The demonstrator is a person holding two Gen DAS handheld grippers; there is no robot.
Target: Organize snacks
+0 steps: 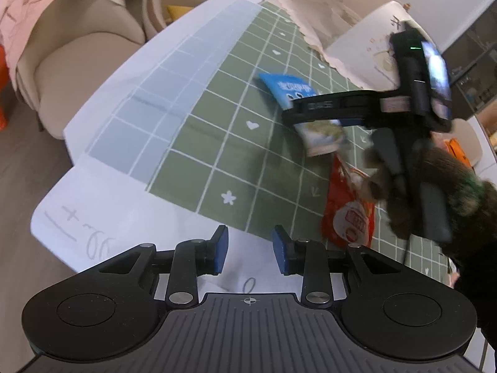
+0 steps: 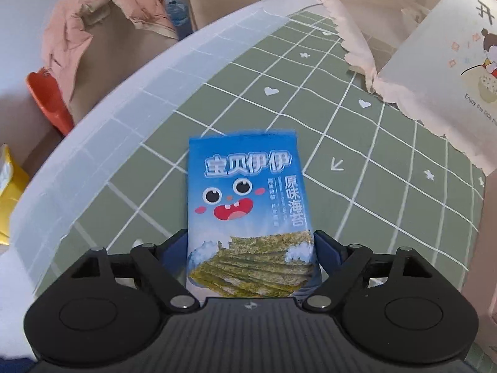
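A blue seaweed snack packet [image 2: 248,205] with a cartoon face sits between the fingers of my right gripper [image 2: 251,248], which is shut on its lower end and holds it above the green grid tablecloth. In the left wrist view the same packet [image 1: 287,88] hangs in the right gripper [image 1: 313,113], off the table. A red-orange snack bag [image 1: 348,214] lies on the cloth below it. My left gripper [image 1: 250,250] is open and empty over the table's near white edge. A white bag with a scalloped rim [image 2: 441,71] stands at the far right.
The table [image 1: 174,71] has a green grid cloth with a pale border. Beige chairs [image 1: 71,62] stand to the left, one draped with a pink jacket [image 2: 102,21]. A yellow packet [image 2: 9,199] lies off the table's left edge. An orange object [image 2: 49,99] sits by the chair.
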